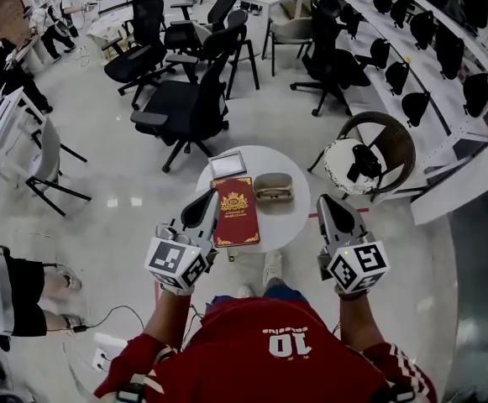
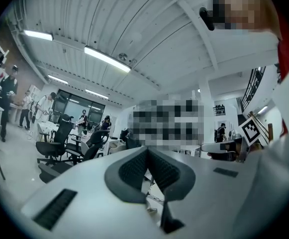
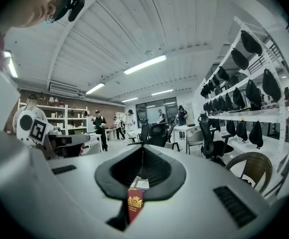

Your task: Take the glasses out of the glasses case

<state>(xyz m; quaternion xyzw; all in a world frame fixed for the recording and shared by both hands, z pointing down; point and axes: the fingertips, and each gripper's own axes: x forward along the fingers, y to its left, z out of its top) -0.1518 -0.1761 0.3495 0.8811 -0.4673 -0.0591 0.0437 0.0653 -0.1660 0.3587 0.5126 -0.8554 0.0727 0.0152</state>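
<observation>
Left tongs and right tongs were shut, empty, low in frame. The case sat mid-frame near the counter edge. A clumsy one-sided nudge could've skidded it off!

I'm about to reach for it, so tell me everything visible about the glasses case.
The glasses case is a rounded tan shell lying flat on the round white table, close beside the right edge of the red book. Whether it is open is too small to tell. Neither the left gripper nor the right gripper touches it.
</observation>
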